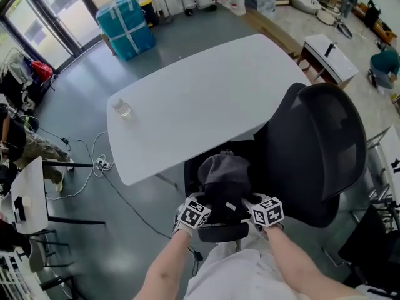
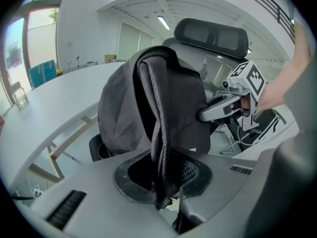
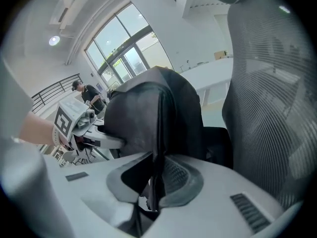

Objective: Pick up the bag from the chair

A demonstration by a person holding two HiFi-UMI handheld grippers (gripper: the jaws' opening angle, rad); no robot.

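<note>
A dark grey bag (image 1: 225,175) stands upright over the seat of a black office chair (image 1: 325,161), tucked against the table's near edge. Both grippers are at the bag's near side, a hand's width apart. My left gripper (image 2: 161,192) is shut on a webbed grey shoulder strap (image 2: 157,128) that runs down from the bag's top into its jaws. My right gripper (image 3: 153,192) is shut on the other dark strap (image 3: 159,133) in the same way. Each gripper shows in the other's view, beside the bag (image 2: 148,98) (image 3: 148,113). I cannot tell whether the bag touches the seat.
A white table (image 1: 206,99) spreads just beyond the chair, with a small glass (image 1: 122,109) near its left end. The chair's mesh backrest (image 3: 272,98) rises close on the right. A blue wrapped box (image 1: 127,25) stands far back; cables (image 1: 94,161) and another desk (image 1: 28,195) lie left.
</note>
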